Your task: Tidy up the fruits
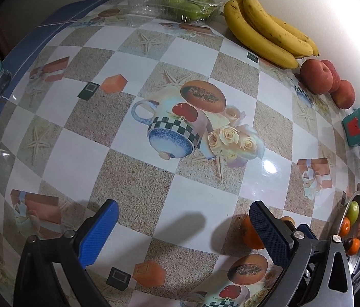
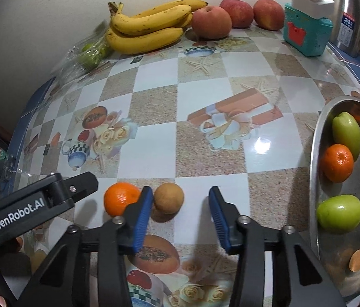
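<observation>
A wide stretch of checked tablecloth (image 2: pixel 154 151) lies bare mid-frame. The metal bowl (image 2: pixel 315 153) fills the right edge. Bananas (image 2: pixel 146 25) line the top wall. The right gripper (image 2: pixel 181 215) is spread, empty, the brown fruit (image 2: pixel 168 198) beside its left finger, the tangerine (image 2: pixel 120 200) outside. The left gripper (image 1: pixel 182 227) is spread, empty.

Both views are evenly bright and sharp at the centre. An overhead light leaves a white glare spot on the glossy tablecloth (image 1: pixel 269 166) just right of the printed roses, and soft shadows lie under the left gripper (image 1: pixel 182 227). Fisheye distortion bows the checks outward; the corners go black. The wall (image 1: pixel 346 12) beyond the bananas (image 1: pixel 267 25) is overexposed.
</observation>
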A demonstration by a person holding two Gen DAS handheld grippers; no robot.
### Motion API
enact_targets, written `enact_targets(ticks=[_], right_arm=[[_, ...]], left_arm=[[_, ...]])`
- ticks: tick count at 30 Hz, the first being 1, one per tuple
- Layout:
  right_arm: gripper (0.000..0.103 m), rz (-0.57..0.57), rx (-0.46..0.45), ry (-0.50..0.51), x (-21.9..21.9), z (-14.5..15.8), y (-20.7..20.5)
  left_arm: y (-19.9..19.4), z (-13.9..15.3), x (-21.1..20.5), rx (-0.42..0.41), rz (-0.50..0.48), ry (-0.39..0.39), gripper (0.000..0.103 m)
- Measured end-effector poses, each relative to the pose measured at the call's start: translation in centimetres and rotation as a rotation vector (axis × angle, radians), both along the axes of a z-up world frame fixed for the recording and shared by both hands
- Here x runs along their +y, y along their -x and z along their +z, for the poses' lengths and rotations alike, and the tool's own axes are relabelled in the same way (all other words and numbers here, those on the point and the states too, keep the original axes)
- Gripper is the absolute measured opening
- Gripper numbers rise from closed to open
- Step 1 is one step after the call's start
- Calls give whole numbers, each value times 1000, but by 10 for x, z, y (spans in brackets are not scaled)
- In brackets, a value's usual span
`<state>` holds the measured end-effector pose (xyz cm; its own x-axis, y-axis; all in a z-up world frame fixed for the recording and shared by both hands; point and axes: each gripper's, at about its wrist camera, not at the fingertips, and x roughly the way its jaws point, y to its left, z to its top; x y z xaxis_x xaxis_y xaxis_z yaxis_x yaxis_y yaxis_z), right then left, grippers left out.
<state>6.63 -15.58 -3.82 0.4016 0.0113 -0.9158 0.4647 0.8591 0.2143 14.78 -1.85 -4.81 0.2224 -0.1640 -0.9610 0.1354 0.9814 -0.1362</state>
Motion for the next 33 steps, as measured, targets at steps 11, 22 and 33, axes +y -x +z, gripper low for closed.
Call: enact_targets(ticks=[11,22,33], right_arm=[[27,15,-3,-26,4,0,-2],[27,-39,16,-20,-13,13,16],[27,-48,17,-33,-18,20,25]], left_arm=[[0,5,4,16,1,35,103],[6,7,-11,50,-63,106,99],[13,11,-33,47,-149,136,62]])
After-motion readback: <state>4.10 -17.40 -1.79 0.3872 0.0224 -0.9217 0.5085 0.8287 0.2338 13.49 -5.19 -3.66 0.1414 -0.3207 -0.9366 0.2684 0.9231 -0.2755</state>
